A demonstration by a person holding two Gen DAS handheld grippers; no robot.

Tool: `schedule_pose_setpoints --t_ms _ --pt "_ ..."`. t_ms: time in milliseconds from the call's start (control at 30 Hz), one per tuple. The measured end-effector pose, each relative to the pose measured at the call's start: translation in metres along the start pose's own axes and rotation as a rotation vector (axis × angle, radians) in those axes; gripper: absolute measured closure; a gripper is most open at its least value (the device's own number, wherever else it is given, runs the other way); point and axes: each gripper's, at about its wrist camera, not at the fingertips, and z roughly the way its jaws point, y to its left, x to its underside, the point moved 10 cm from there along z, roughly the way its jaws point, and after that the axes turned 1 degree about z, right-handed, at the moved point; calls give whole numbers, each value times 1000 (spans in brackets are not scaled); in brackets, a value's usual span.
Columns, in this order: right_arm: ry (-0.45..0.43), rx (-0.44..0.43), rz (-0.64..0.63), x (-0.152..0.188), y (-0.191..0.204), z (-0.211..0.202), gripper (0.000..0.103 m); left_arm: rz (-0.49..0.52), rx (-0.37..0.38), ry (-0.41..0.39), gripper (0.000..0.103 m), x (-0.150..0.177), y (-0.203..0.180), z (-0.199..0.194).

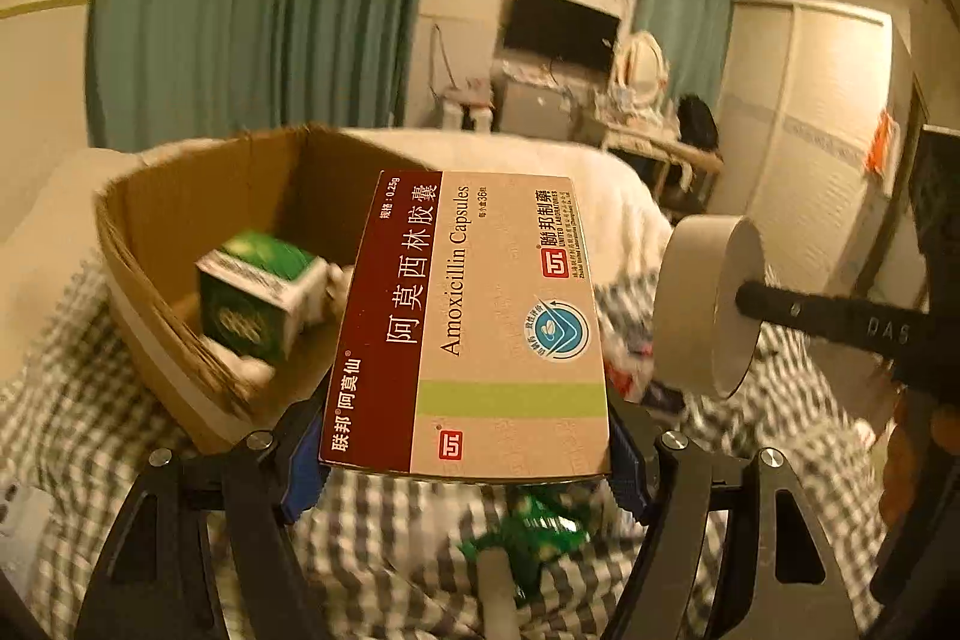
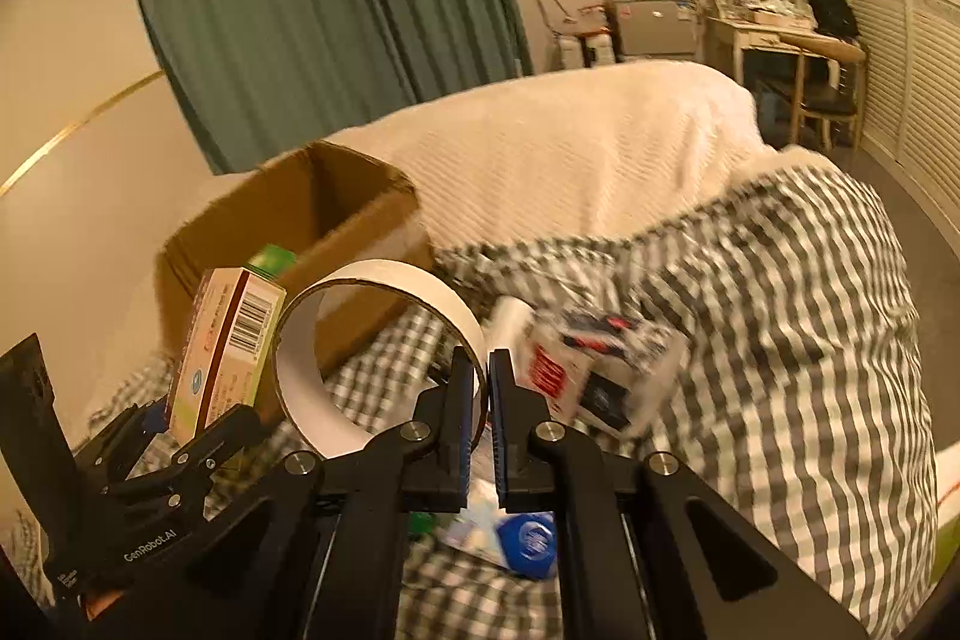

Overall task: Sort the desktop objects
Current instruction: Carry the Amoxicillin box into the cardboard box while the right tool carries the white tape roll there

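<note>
My left gripper (image 1: 465, 454) is shut on a tan and maroon amoxicillin capsule box (image 1: 474, 322) and holds it above the checked cloth, just right of an open cardboard box (image 1: 180, 220). A green and white carton (image 1: 258, 298) lies inside the cardboard box. My right gripper (image 2: 485, 382) is shut on the wall of a white tape roll (image 2: 384, 340), held in the air. The roll shows in the left wrist view (image 1: 702, 304), and the capsule box shows in the right wrist view (image 2: 225, 346) in front of the cardboard box (image 2: 288, 232).
A green wrapper (image 1: 534, 532) lies on the checked cloth (image 1: 372, 538) below the left gripper. A white and red package (image 2: 594, 370) and a blue-capped item (image 2: 528, 544) lie on the cloth near the right gripper. A white blanket (image 2: 570, 148) lies behind.
</note>
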Motion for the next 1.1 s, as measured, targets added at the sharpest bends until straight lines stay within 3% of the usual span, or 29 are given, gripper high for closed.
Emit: schedule_pose_setpoints --t_ms 200,400,633,833,900,967,1100 --pt "-13 -62 -68 -43 45 22 98 -28 -111 -67 27 -48 46 -6" --pt "3 -113 -86 -83 93 71 98 -90 -185 -51 27 -74 104 22" --pt "51 -113 -112 -100 130 141 98 -118 -201 -20 27 -63 134 60" --pt "67 -97 -101 -98 133 170 97 -104 -185 -9 24 -55 135 69" --pt "74 -99 -91 -96 132 171 84 -96 -165 -16 12 -53 129 67" --pt "54 -84 -93 -95 127 163 56 -73 -158 -36 7 -50 120 61" --pt "16 -47 -114 -93 116 130 53 -43 -172 -40 4 -45 109 50"
